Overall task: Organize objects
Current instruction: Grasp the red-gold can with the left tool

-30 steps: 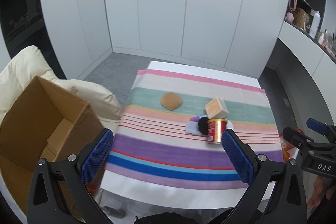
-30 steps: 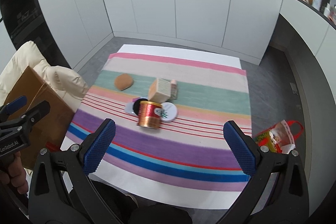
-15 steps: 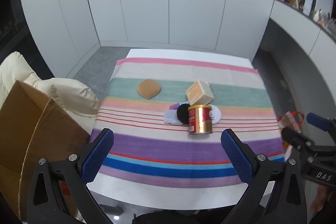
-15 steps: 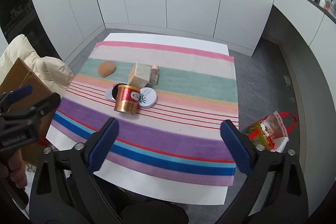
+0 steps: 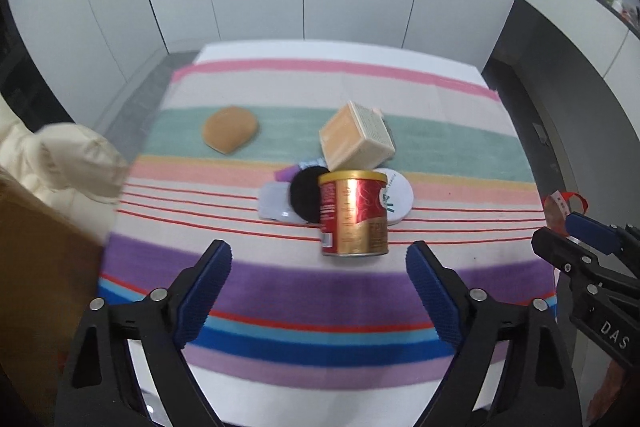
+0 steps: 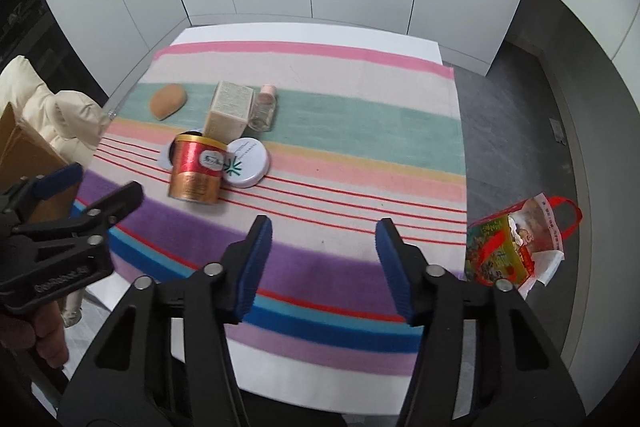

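Both hand-held grippers hang over the near edge of the surface (image 6: 304, 39), which is draped in a cloth of pink, teal, purple and blue stripes (image 5: 320, 291).

The left hand-held gripper (image 5: 319, 269) fills the bottom of its own view with its blue-padded jaws wide apart and nothing between them; they have just been closing a little. The right hand-held gripper (image 6: 323, 235) sits at bottom centre of its view, its jaws partway apart and bare, having just been closing markedly.

The things to sort cluster at the middle of the left wrist view:
- a red and gold metal can (image 5: 354, 213) standing upright, nearest the grippers
- a round white lidded tin (image 5: 398, 197) touching the can's right side
- a black round pad (image 5: 305, 193) on a clear plastic case (image 5: 274, 205) to its left
- a beige cardboard box (image 5: 356, 141), tilted, just behind
- a tan teardrop sponge (image 5: 230, 129) apart at upper left

The right wrist view adds a small clear bottle with a pink cap (image 6: 264, 109) beside the box.
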Demonstrator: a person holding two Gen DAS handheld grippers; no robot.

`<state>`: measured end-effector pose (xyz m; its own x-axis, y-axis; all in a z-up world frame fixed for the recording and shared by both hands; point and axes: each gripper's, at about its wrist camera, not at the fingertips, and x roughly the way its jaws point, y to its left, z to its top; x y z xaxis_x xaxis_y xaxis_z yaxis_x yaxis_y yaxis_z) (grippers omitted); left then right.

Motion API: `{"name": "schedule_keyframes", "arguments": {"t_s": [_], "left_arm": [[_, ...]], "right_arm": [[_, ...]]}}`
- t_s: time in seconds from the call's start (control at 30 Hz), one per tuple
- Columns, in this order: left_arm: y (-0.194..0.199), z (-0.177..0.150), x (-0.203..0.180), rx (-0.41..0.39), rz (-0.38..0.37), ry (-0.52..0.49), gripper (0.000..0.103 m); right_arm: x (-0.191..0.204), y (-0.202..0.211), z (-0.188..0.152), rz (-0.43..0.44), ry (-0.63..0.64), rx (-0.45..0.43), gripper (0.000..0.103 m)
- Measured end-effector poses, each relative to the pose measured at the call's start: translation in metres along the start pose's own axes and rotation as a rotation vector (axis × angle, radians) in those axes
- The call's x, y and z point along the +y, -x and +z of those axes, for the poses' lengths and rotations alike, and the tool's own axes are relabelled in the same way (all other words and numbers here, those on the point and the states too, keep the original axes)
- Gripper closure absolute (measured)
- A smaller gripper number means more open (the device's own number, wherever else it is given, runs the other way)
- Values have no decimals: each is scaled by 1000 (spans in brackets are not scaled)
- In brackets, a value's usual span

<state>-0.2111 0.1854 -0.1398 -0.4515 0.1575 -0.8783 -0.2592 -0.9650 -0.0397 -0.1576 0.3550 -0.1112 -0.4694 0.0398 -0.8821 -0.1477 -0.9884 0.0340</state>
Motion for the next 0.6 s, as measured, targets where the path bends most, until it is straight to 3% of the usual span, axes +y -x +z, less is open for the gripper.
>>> {"name": "schedule_keyframes", "arguments": {"t_s": [0.17,0.37,0.43,0.47,0.6], "left_arm": [[-34,5,-7,43,-38,17,14],[-74,10,-15,109,-59,12,25],[-78,10,-13,103,-79,21,37],[-78,11,-11,108,-93,20,48],[-64,13,3,140,-98,36,48]], "right_arm": [[-4,-28,5,2,-5,22,53],[-8,-60,1,0,7,68,56],[-9,-70,-1,2,3,83,56],[-8,-75,-1,7,3,90,56],[1,-92,-1,27,18,102,56]]}}
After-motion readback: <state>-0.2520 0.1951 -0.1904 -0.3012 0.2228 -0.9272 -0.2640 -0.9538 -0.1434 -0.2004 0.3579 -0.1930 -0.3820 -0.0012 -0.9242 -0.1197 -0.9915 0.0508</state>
